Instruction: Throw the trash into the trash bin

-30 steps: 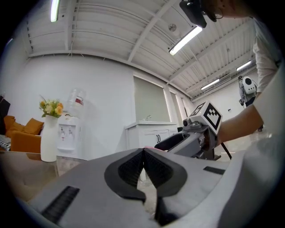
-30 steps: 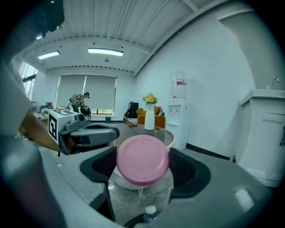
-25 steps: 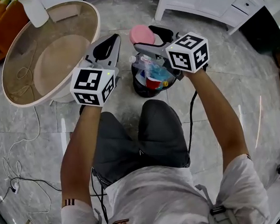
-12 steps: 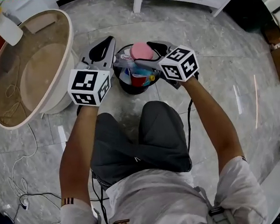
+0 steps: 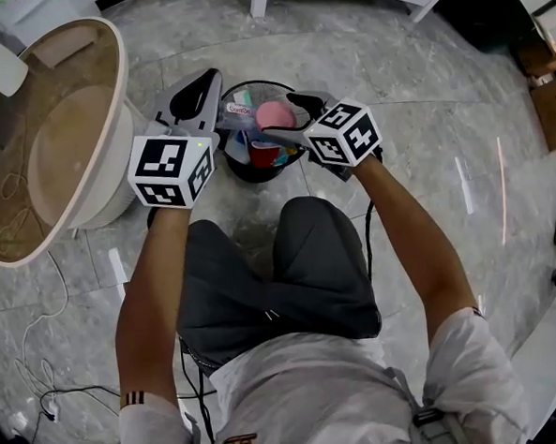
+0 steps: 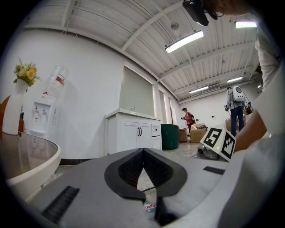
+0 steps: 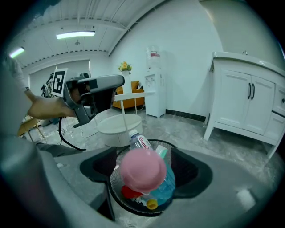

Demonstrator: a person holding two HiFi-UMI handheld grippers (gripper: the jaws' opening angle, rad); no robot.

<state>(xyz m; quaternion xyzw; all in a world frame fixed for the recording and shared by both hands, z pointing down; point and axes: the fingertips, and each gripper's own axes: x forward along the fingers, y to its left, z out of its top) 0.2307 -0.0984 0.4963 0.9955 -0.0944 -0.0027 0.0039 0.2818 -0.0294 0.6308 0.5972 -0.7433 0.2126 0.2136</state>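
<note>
Trash bin (image 5: 256,174), round black wire mesh, stands just ahead of the left gripper (image 5: 214,74) and right gripper (image 5: 282,114) in the head view. It holds a clear plastic bottle (image 5: 238,106) and a red cup (image 5: 263,155).

Left gripper view: jaws meet at the tips, nothing clamped.

Right gripper view: jaws stand wide apart. A blurred pink rounded item (image 7: 142,169) lies in the gap directly over the bin; contact with either pad is not discernible.

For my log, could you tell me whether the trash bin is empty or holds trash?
Not empty: the trash bin holds a bottle, a red cup and more.
</note>
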